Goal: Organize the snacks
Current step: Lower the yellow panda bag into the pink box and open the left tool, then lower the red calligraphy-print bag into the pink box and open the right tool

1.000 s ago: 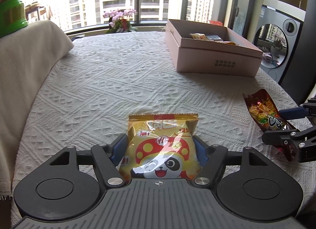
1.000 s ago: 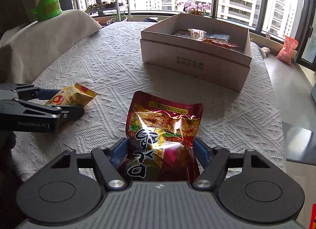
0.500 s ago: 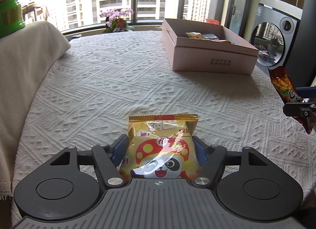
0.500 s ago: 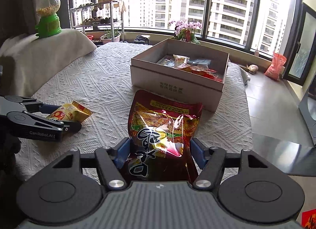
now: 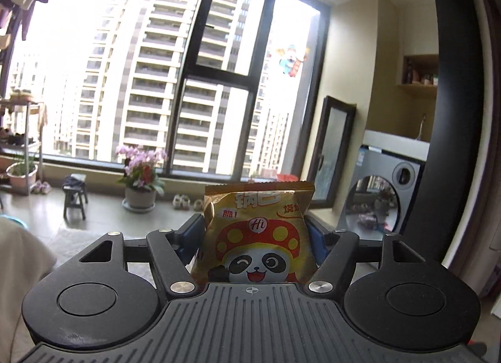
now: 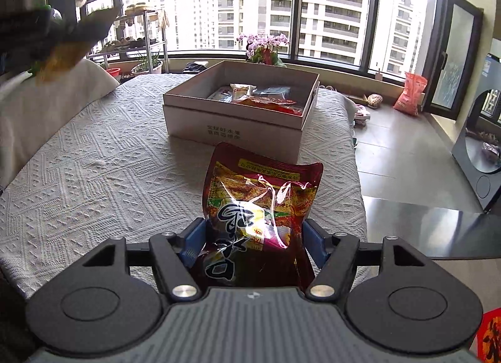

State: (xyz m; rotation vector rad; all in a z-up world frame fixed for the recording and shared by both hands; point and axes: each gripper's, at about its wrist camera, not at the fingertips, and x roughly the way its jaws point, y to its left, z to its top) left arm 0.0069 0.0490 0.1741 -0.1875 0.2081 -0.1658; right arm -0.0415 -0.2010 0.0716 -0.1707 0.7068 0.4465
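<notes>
Left gripper (image 5: 255,231) is clamping the yellow panda snack bag (image 5: 256,231) between its blue pads, jaws pressing on both side edges low on the pack. Bag is standing upright in the grip, raised high, with only window and room floor behind it; no table in the left view. In the right view the left gripper is showing as a dark blur at upper left with a yellow smear under it, so it is up in the air, well apart from the box.

Right gripper (image 6: 253,237) is squeezing the dark red foil pouch (image 6: 260,206) at its lower part, jaws closed on it, the top half sticking out free and leaning toward the box. Pouch is hanging above the white textured tablecloth (image 6: 94,175), near side of the cardboard box (image 6: 238,125).

Box is sitting open on the table further out, several packets already lying inside. Flower pot (image 6: 264,47) is sitting behind it at the window.

Both packs are looking light, soft and crinkly, air-puffed; foil is glossy and likely slippery, so gripping low across the sealed sides is safer than the middle. Contents may be crushing under hard squeeze.
</notes>
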